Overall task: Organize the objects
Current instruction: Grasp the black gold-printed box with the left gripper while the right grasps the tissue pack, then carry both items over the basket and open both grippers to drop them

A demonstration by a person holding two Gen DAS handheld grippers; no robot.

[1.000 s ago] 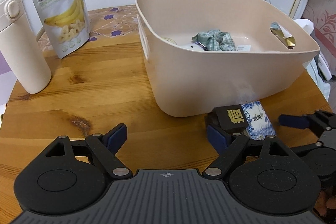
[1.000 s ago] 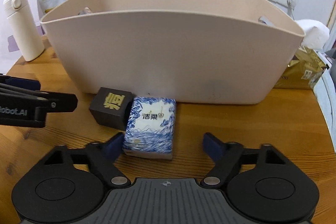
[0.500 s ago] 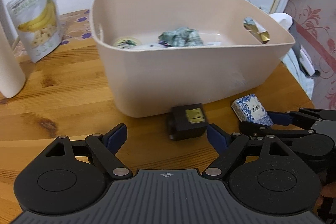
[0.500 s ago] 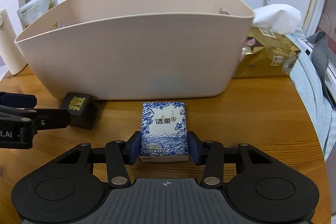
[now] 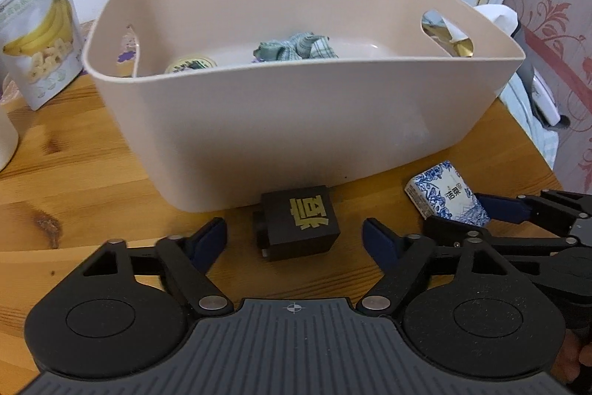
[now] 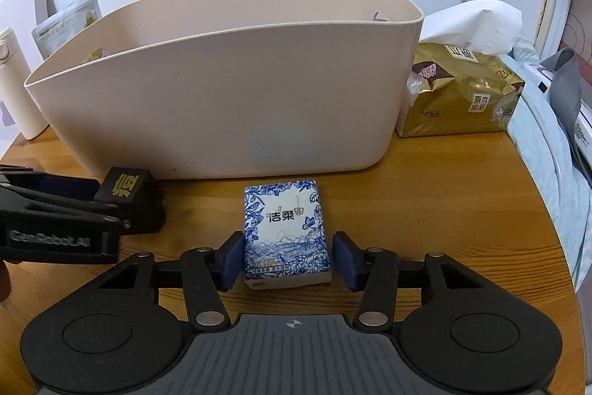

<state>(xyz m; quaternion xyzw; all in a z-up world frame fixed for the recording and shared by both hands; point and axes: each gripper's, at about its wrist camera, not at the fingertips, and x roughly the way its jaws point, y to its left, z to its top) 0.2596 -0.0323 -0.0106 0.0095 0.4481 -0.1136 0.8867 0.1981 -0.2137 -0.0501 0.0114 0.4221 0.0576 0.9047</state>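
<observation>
So the left tool (image 5: 294,237) is sitting with its fingers spread wide around a black cube (image 5: 298,226) with a gold character on it, in the lower middle of the left wrist frame, and neither pad is touching it. The cube is resting on the wooden surface (image 5: 92,173) just in front of the beige bin (image 5: 281,121), which is filling the middle of the frame. Inside the bin a crumpled green checked cloth (image 5: 296,47) and a small round tin (image 5: 190,64) are lying on the bottom. Over on the right wrist view, the right tool (image 6: 286,261) is bracketing a blue and white tissue pack (image 6: 285,232) in the lower middle; its left pad is looking like it's right against the pack, while a thin gap is showing at the right pad, so it's not quite clamping. A banana chip pouch (image 5: 40,43) is standing at the upper left, and a gold tissue bag (image 6: 462,95) is sitting at the right beside the bin.
</observation>
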